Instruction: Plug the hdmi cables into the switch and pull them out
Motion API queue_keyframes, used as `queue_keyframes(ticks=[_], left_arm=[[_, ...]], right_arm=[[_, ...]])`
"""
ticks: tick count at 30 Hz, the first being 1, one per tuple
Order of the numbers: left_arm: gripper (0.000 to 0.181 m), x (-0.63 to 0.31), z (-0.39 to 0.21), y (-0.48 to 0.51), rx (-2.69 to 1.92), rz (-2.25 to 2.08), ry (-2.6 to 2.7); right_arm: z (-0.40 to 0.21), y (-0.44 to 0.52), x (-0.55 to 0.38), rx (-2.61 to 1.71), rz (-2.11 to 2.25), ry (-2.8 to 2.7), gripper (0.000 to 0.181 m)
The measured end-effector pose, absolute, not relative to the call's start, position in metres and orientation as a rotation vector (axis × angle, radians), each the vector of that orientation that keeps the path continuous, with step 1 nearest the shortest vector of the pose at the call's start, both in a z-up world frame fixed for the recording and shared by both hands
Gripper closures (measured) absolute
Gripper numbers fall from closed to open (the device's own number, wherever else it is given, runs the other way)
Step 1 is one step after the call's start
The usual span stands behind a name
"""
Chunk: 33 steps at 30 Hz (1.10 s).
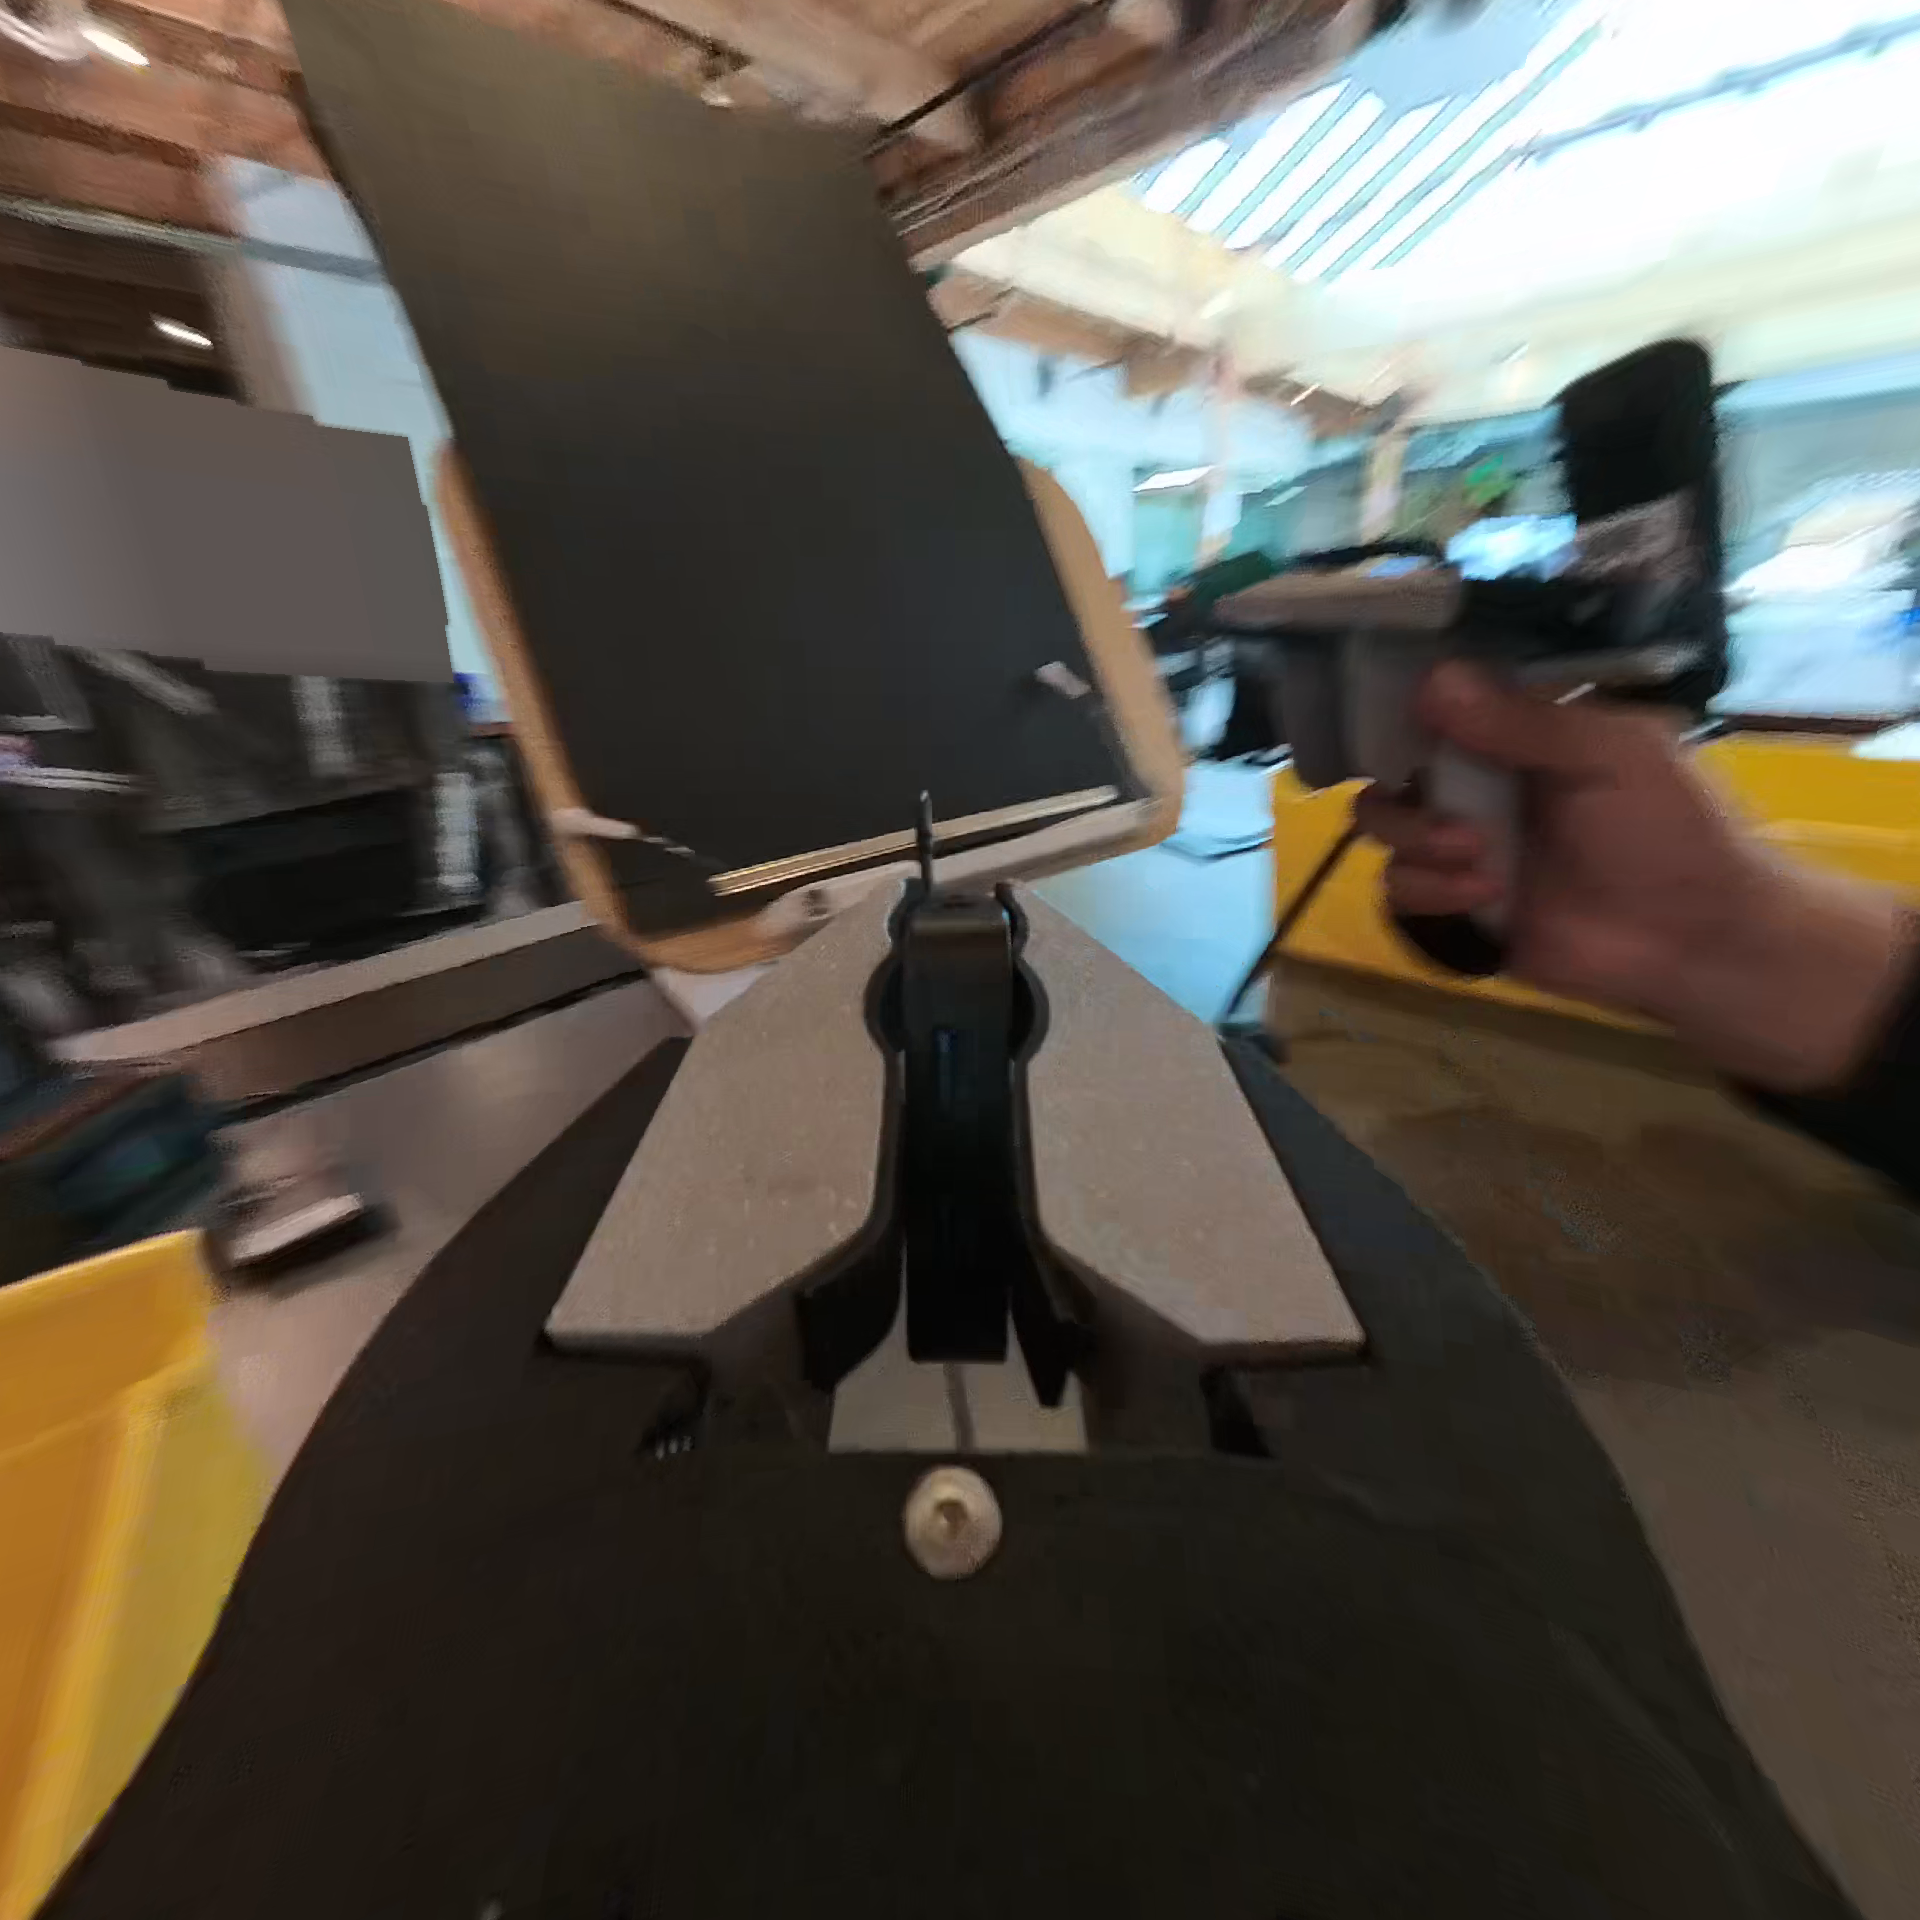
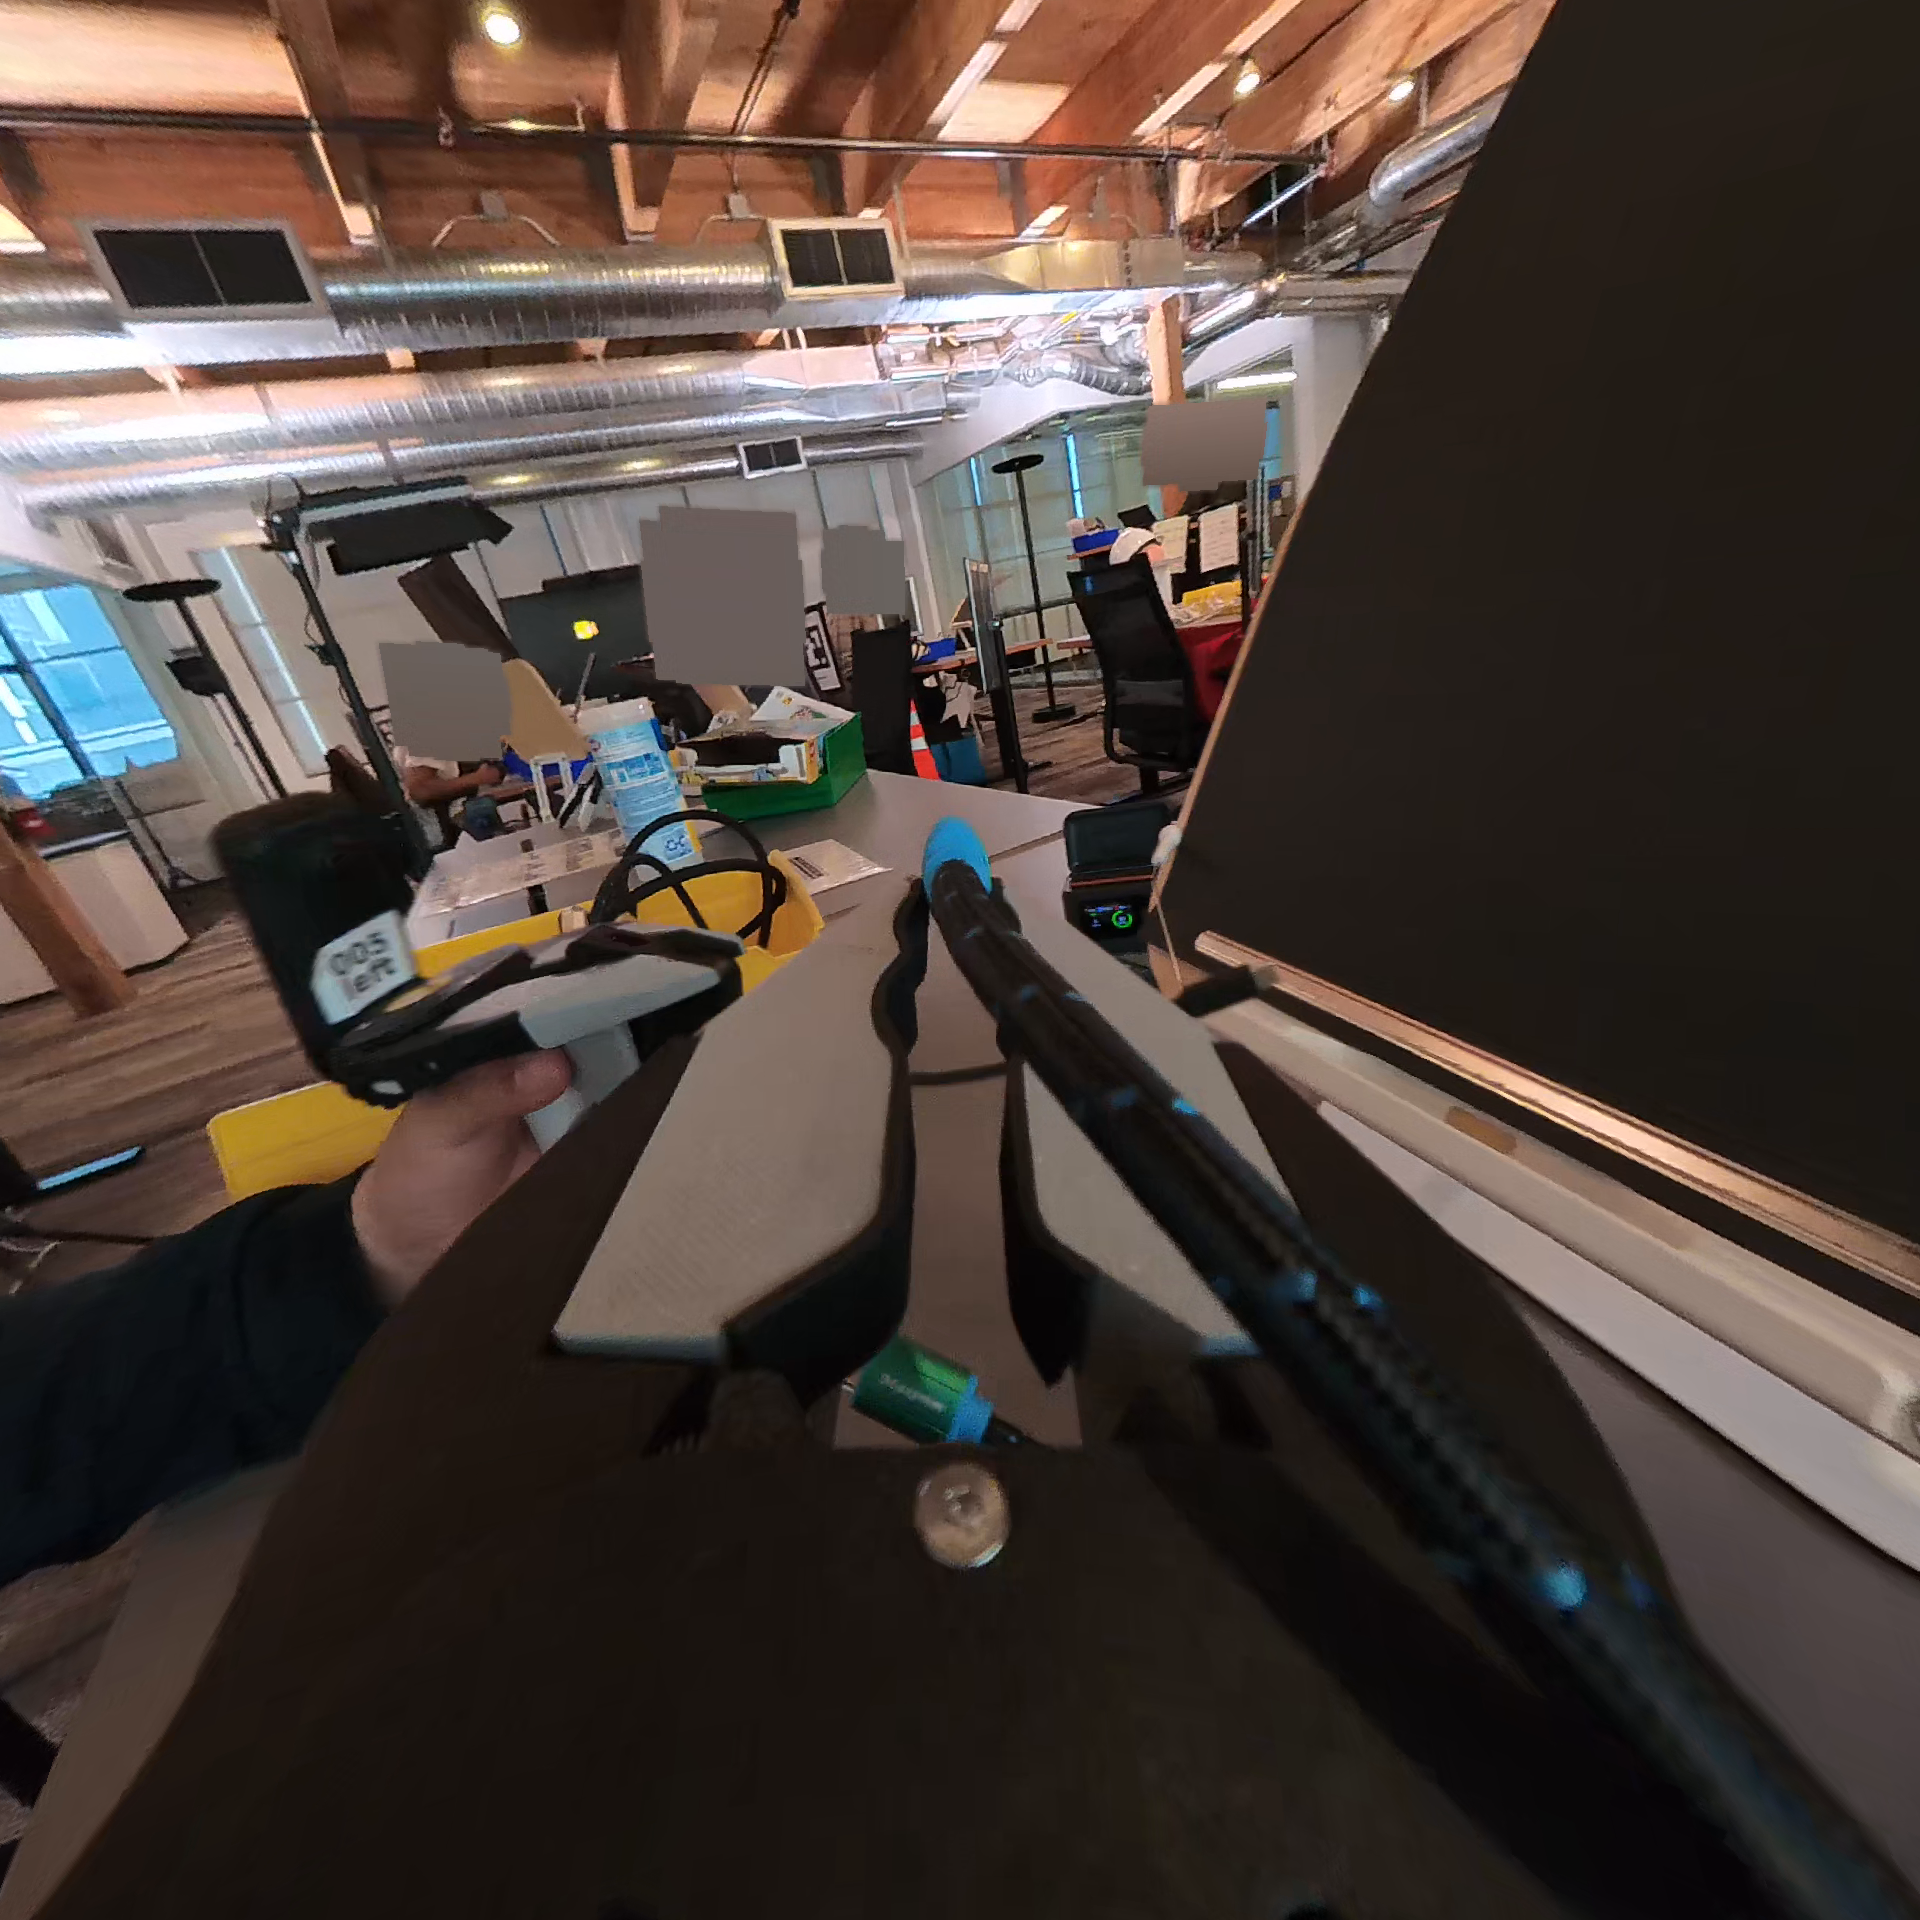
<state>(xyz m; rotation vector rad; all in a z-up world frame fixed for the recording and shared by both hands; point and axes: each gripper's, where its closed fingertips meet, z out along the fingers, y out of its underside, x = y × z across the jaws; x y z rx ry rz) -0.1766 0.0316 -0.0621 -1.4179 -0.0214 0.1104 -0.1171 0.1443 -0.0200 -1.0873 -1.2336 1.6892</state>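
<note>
Clearly, right tongs (image 2: 961, 904) pinch black, blue-tipped cable (image 2: 1143, 1122).

I'm seeing a black braided cable (image 2: 1143, 1101) flecked blue with a bright blue tip, a green-and-blue plug (image 2: 920, 1392), yellow bins (image 2: 727, 914), and a matte black board (image 1: 707, 499) edged tan.

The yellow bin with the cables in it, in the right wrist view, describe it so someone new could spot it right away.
Start at the big black board filling the right side, then follow the grey table leftward past the right gripper and its blue-tipped cable. The yellow bin sits just behind the left gripper. Looped black cables spill from its top, unlike the green box behind it.
</note>
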Motion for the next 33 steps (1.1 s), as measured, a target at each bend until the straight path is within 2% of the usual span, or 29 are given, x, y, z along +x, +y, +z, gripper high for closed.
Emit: queue_keyframes(ticks=[3,20,26,30,33], left_arm=[[0.170,-0.184,-0.068,0.032,-1.473,0.343,0.000],[0.170,-0.173,-0.100,0.051,-1.603,0.599,0.202],[0.170,-0.166,-0.105,0.056,-1.624,0.616,0.271],[0.170,-0.167,-0.101,0.052,-1.612,0.610,0.256],[0.170,-0.168,-0.098,0.051,-1.602,0.613,0.250]], right_arm=[[-0.023,0.146,-0.118,-1.108,1.674,-1.262,0.173],[-0.074,0.061,-0.117,-1.085,1.658,-1.852,0.173],[-0.020,0.007,-0.029,-0.930,1.548,-2.085,0.173],[0.024,0.033,0.028,-0.981,1.449,-2.068,0.173],[0.029,0.083,0.061,-1.155,1.258,-2.050,0.173]])
